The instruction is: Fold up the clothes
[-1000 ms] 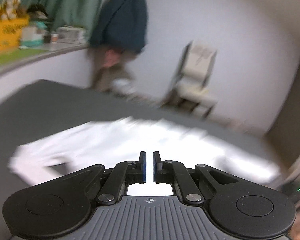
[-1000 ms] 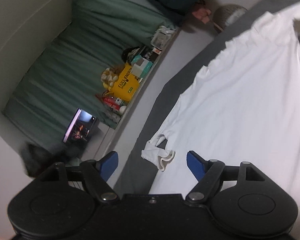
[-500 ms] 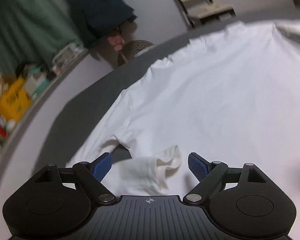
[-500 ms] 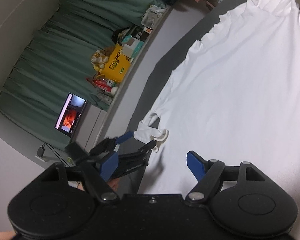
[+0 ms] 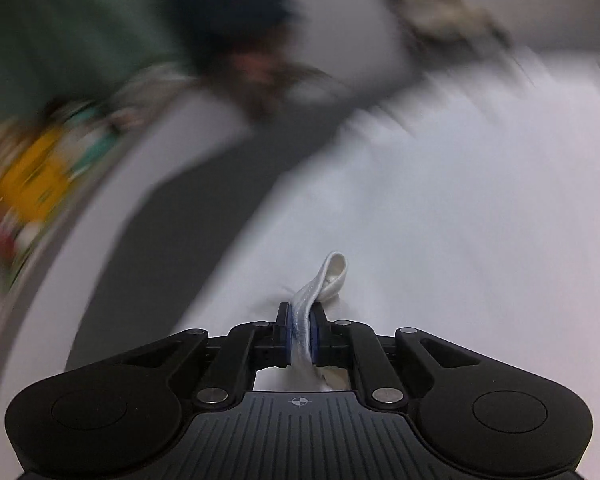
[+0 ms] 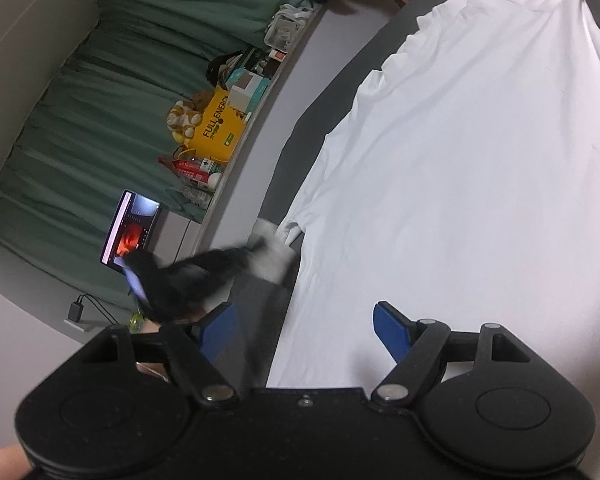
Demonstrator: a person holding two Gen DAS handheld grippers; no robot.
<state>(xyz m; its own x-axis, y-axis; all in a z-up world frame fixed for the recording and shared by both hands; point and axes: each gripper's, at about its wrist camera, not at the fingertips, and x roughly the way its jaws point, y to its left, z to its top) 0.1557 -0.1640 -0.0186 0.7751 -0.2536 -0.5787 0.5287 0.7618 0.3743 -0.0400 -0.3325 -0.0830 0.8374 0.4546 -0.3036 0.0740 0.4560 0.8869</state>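
My left gripper (image 5: 300, 330) is closing on the cuff (image 5: 320, 288) of the white shirt (image 6: 480, 168), a thin fold of it pinched between the pads, while my right gripper (image 6: 304, 330) hangs with jaws wide and empty over the shirt's near edge. The shirt lies spread on the grey bed (image 6: 324, 96), its sleeve end bunched at the left side. I judge the narrow pinch could slip if I pull fast, dragging the body out of line.

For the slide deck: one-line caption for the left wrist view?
Left hand-held gripper, jaws closing, pinches the sleeve cuff of a white shirt spread on a grey surface.
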